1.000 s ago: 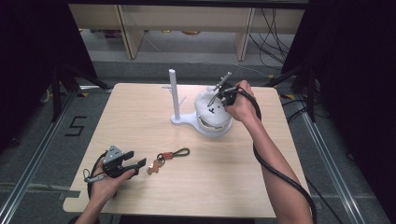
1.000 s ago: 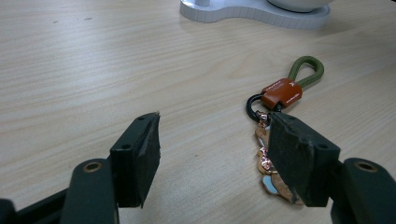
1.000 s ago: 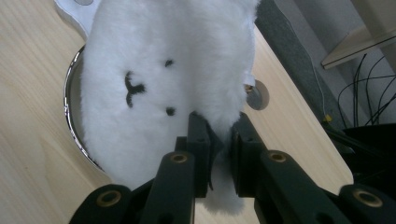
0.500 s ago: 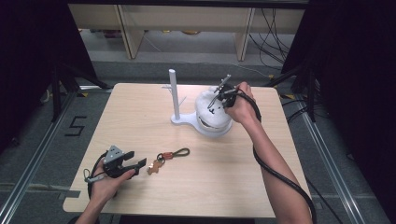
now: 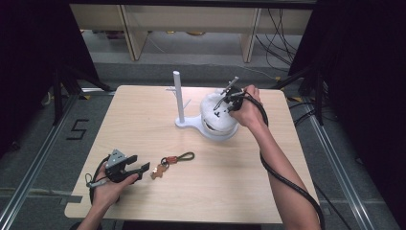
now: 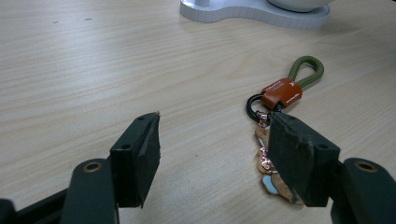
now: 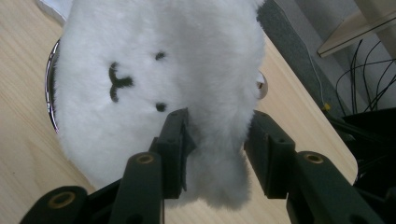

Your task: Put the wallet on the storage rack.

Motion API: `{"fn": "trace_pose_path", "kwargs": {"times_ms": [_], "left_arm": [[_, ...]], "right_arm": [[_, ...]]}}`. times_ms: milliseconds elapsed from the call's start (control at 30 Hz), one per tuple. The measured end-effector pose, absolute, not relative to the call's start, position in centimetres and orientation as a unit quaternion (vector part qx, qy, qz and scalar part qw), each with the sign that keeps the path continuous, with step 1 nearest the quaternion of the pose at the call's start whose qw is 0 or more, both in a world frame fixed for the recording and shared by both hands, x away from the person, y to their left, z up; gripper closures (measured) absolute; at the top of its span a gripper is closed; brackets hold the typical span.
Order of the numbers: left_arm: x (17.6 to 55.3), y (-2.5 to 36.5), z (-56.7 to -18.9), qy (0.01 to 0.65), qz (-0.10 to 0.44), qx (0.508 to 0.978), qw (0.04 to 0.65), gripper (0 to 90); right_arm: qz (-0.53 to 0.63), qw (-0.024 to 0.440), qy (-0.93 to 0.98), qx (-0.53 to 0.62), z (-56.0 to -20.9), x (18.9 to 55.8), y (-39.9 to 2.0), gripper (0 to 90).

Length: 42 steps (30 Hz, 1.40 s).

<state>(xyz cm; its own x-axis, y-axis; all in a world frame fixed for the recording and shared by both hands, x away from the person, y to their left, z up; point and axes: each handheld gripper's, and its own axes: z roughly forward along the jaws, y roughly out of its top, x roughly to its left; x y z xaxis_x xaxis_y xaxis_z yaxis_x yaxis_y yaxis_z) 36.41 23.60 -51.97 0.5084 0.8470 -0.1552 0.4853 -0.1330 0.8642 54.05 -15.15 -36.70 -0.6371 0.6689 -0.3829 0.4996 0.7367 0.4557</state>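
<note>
A white plush toy (image 5: 216,115) with a small black face (image 7: 135,84) lies on the round end of a white stand (image 5: 190,123). My right gripper (image 5: 225,99) comes down on it from above. Its jaws press in on both sides of a furry lobe (image 7: 217,140), so my right gripper (image 7: 215,149) is shut on the plush. A keychain (image 5: 168,160) lies near the table's front: green cord loop (image 6: 308,70), orange tag (image 6: 281,92), black ring, copper charm (image 6: 266,161). My left gripper (image 5: 140,168) rests on the table, open, and my left gripper (image 6: 215,149) has its right jaw just beside the charm.
A tall white post (image 5: 178,96) rises from the stand's left end. A shiny metal rim (image 7: 50,93) shows under the plush. The light wooden table (image 5: 143,115) ends close behind the stand. The right gripper's cable (image 5: 282,177) trails along the forearm.
My right gripper has sunk slightly onto the plush. The left gripper and the keychain have stayed where they were.
</note>
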Motion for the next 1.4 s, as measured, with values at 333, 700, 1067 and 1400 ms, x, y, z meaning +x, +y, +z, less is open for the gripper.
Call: {"fn": "trace_pose_path", "kwargs": {"times_ms": [333, 700, 1067, 1400], "left_arm": [[36.4, 23.6, -51.9, 0.458, 0.193, 0.728, 0.472, 33.8], [36.4, 23.5, -52.0, 0.456, 0.192, 0.729, 0.473, 33.8], [36.2, 23.2, -51.7, 0.454, 0.191, 0.723, 0.485, 32.5], [36.2, 22.6, -51.2, 0.446, 0.195, 0.727, 0.484, 31.5]], "right_arm": [[0.164, 0.267, 0.886, 0.342, -36.5, 54.1, -15.4, 52.9], [0.176, 0.272, 0.881, 0.345, -35.9, 53.9, -15.8, 45.4], [0.192, 0.261, 0.874, 0.363, -35.6, 52.8, -16.7, 42.8], [0.235, 0.236, 0.858, 0.39, -35.8, 49.9, -20.1, 46.2]]}}
